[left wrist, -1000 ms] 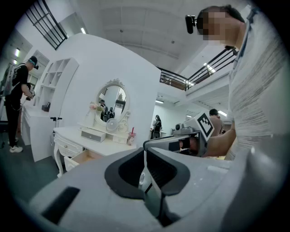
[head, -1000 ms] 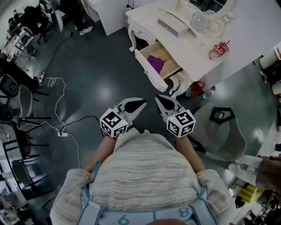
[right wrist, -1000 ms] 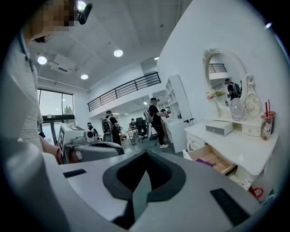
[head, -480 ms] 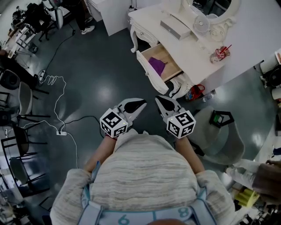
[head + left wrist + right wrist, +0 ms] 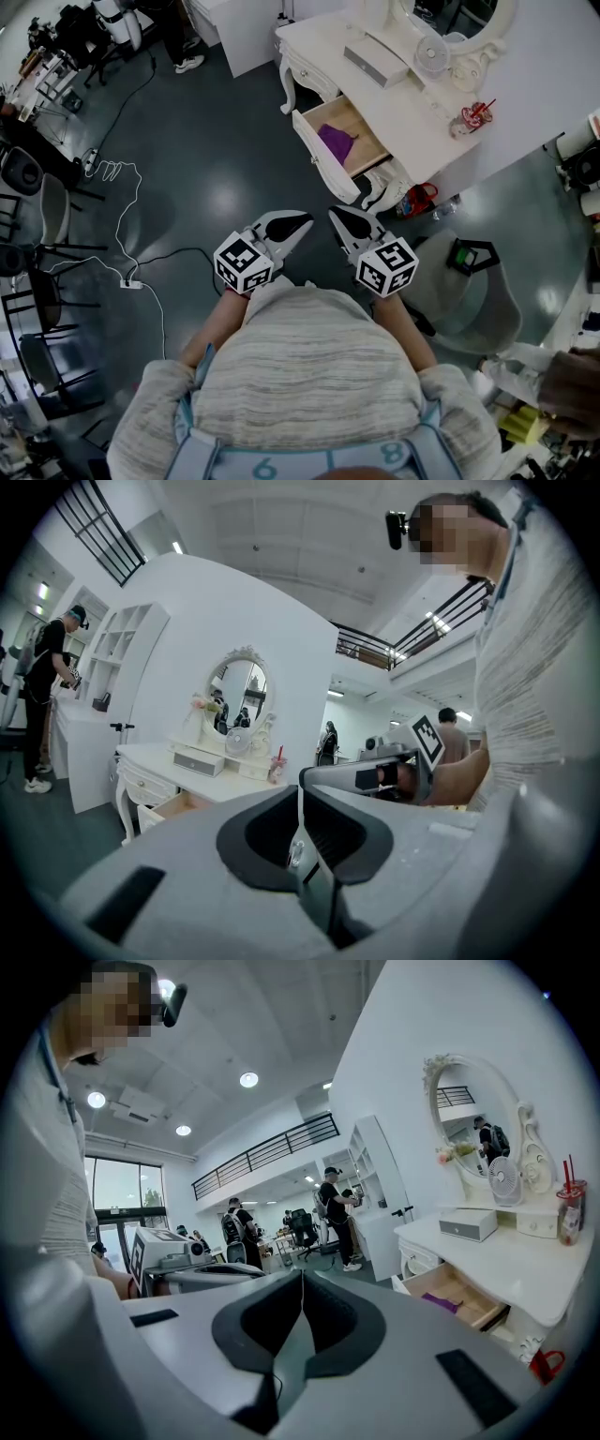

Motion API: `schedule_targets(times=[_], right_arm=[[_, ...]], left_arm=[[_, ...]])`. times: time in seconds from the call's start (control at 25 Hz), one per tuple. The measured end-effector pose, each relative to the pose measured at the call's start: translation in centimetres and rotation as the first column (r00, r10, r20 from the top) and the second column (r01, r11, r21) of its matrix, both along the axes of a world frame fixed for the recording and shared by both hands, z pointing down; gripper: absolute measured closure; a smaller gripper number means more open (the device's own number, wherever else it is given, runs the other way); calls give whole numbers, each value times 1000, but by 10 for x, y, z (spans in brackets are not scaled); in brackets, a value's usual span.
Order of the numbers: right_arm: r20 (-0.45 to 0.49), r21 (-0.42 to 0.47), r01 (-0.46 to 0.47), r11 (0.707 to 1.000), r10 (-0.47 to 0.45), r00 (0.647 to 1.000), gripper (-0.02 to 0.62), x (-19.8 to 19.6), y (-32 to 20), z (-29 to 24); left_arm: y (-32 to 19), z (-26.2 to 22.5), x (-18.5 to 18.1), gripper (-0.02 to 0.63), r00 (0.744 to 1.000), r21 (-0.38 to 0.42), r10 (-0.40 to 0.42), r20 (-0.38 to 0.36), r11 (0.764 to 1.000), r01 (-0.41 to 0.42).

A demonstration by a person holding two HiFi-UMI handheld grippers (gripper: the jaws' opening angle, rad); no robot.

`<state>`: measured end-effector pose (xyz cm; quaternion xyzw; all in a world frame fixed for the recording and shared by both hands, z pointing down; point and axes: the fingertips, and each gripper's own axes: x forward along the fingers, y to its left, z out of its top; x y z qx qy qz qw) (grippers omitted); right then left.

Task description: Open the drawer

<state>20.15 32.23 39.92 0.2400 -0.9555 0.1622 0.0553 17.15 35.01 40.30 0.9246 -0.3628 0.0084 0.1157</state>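
holding left gripper [image 5: 306, 219] and right gripper [image 5: 335, 214] side by side, jaws pressed together on nothing. facing the drawer [image 5: 364, 142], pulled open well beyond the fingertips, with a purple cloth [image 5: 335, 141] inside.

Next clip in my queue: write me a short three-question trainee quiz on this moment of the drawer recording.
1. True or false: the drawer of the white dressing table stands pulled out.
2. What lies inside the drawer? A) a purple cloth B) a book C) a pair of scissors
3. Fill in: the jaws of the left hand-held gripper and the right hand-held gripper are both ____, with nothing between them.
Key: 1 true; 2 A; 3 shut.
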Motion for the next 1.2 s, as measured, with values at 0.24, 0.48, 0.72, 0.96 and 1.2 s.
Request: schedule_targets(times=[0.24,0.48,0.72,0.96,1.2], right_arm=[[-6,7,-1,1000,1,1000,586,3,-5,0],[-10,8,5,1000,-5,1000,586,2,-13,-1],[-14,1,16,1000,-16,1000,586,0,-20,2],[-11,4,15,1000,-15,1000,585,-2,-27,0],[-13,-3,10,1000,-10,1000,586,-2,-33,3]], left_arm=[[-6,0,3,578,1000,4,1,-3,1000,-1],[-15,0,2,578,1000,6,-5,-3,1000,5],[-23,3,3,578,1000,-3,-5,2,1000,5],[-31,1,1,578,1000,-5,2,7,1000,-2],[-38,4,1,578,1000,-14,9,-2,1000,-9]])
